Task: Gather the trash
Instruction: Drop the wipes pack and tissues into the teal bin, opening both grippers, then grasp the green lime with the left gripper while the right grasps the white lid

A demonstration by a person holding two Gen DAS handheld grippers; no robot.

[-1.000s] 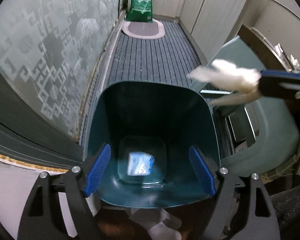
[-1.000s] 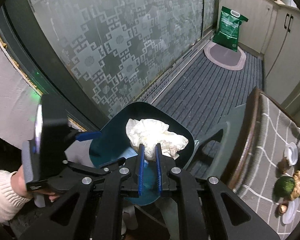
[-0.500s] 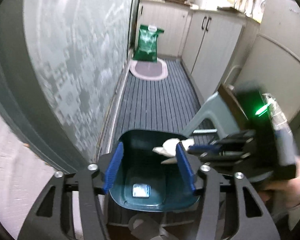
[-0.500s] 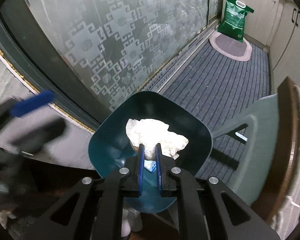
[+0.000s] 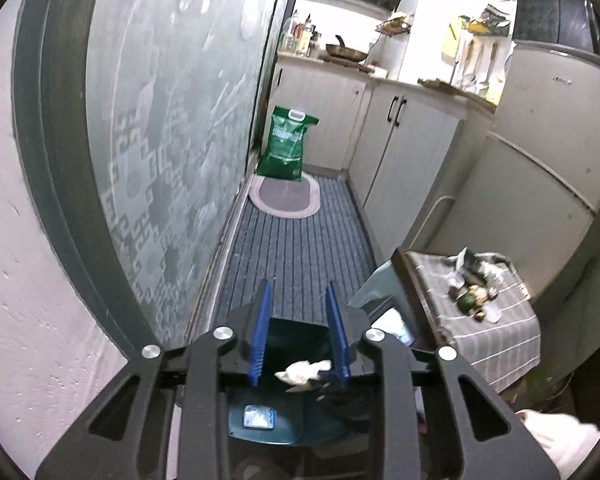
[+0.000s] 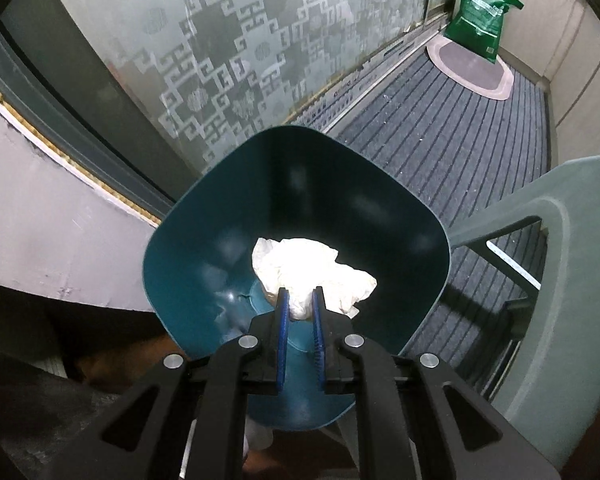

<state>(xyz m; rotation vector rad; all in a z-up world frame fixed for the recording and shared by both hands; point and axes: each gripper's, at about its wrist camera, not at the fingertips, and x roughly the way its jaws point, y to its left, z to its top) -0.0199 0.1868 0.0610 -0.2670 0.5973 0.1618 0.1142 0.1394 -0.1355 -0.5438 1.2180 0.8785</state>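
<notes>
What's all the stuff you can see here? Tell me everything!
trash bin: one, dark teal, on the floor under both grippers
crumpled tissue: one, white, over the bin
wrapper: one, blue-white, at the bin's bottom
bag: one, green, at the far end
oval mat: one, grey with pink edge, before the bag
glass door: one, frosted, patterned, beside the bin
small table: one, checked cloth, food scraps on it
left gripper: black, blue pads, jaws just been closing, nothing between them
right gripper: black, blue pads, jaws just been opening, tissue between them
sleeve: one, white, lower right
</notes>
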